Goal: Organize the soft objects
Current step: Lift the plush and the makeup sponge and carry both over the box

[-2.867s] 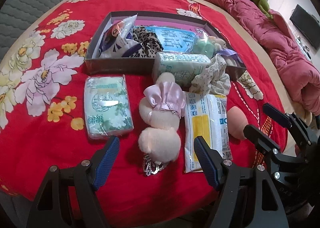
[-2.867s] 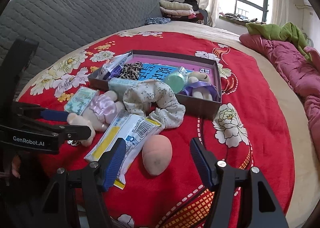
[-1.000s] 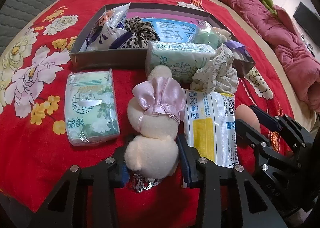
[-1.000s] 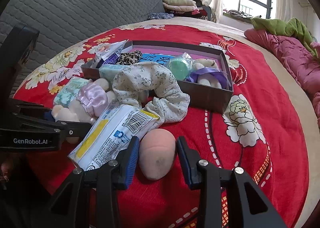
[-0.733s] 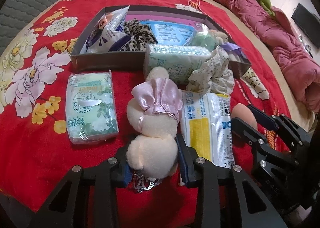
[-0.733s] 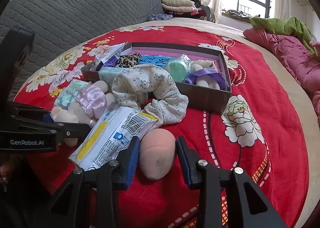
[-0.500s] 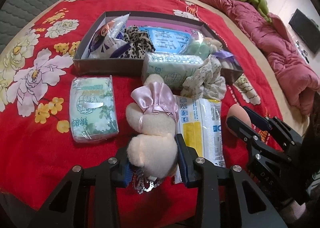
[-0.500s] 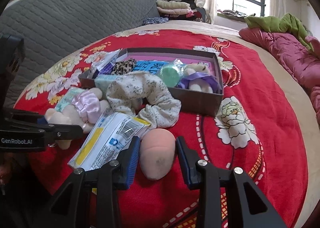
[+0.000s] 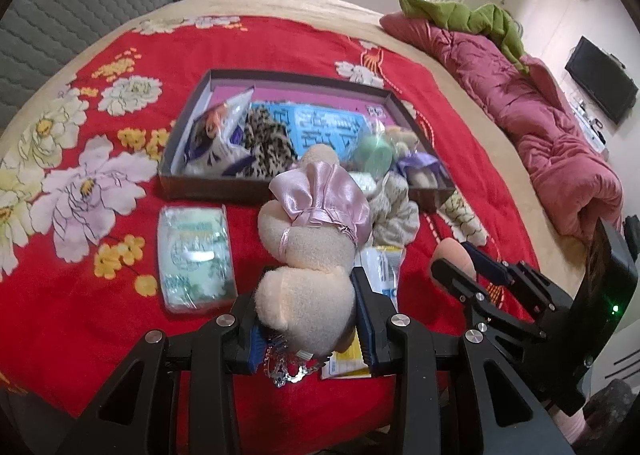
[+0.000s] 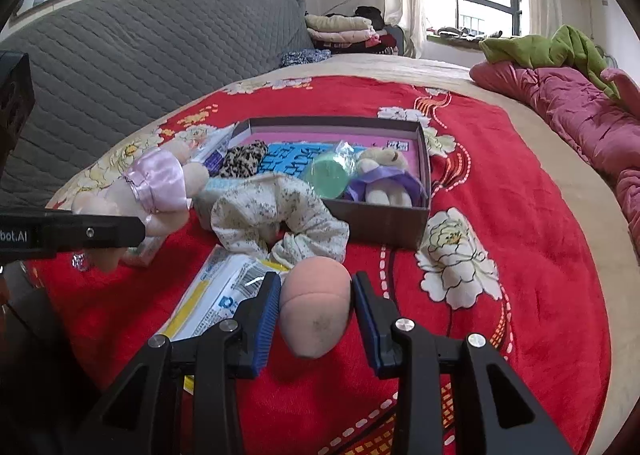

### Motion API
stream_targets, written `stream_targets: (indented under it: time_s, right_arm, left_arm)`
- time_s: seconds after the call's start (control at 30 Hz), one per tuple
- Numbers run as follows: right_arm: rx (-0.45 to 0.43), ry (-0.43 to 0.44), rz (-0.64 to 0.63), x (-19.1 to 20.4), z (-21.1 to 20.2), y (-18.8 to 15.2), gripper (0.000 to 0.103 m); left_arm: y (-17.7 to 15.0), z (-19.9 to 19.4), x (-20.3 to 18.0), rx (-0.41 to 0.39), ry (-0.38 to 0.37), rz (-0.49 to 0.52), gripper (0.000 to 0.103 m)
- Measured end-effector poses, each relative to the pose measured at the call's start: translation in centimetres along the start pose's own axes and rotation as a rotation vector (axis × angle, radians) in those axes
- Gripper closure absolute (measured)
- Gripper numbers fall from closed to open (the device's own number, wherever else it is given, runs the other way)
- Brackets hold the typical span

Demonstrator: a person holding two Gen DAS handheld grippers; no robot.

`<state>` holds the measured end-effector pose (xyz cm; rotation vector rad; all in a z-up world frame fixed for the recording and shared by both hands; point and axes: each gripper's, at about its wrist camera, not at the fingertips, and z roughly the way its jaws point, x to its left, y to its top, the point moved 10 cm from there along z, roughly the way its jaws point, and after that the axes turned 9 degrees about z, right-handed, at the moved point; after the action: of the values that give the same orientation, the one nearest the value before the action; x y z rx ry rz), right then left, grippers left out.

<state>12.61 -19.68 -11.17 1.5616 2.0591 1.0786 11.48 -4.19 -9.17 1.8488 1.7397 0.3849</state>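
In the left wrist view, the left gripper (image 9: 306, 321) is seen clamped on the head of a cream plush doll (image 9: 310, 251) in a pink satin dress, with the blue pads pressed into the plush on both sides; the doll is held off the red floral bedspread (image 9: 100, 327) and a small metal charm hangs under it. A green tissue pack (image 9: 194, 257) lies flat to its left, and a white-and-yellow packet (image 9: 382, 269) lies partly hidden behind the doll. Beyond them stands a shallow dark box (image 9: 224, 187) — already filled with a leopard-print scrunchie (image 9: 266, 147), a blue packet and other soft things. At the right edge the right gripper is visible.

In the right wrist view, the right gripper (image 10: 314, 305) is closed on a peach sponge egg (image 10: 314, 311) (both pads touch its sides), just above the bedspread. A floral scrunchie (image 10: 276, 217) rests against the box's near wall (image 10: 384, 227), and the doll is seen held at the left
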Motion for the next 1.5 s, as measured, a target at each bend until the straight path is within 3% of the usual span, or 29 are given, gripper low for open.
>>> stream_targets:
  time_s: [0.47,0.87,1.5]
  right_arm:
    - [-0.138,-0.049,0.036,-1.4,-3.1,4.5,0.066]
    - [-0.147,-0.089,0.030,-1.0,-2.7,6.3,0.066]
    - [-0.185,-0.167,0.000,-0.6,-2.0,11.1,0.066]
  left_arm:
    - [5.2,-0.3,0.4,-0.116,0.016,0.007,0.066]
    - [9.5,1.1,1.1,-0.199,-0.031,-0.039,0.066]
    - [11.5,5.4,2.2,-0.183,-0.099,-0.018,0.066]
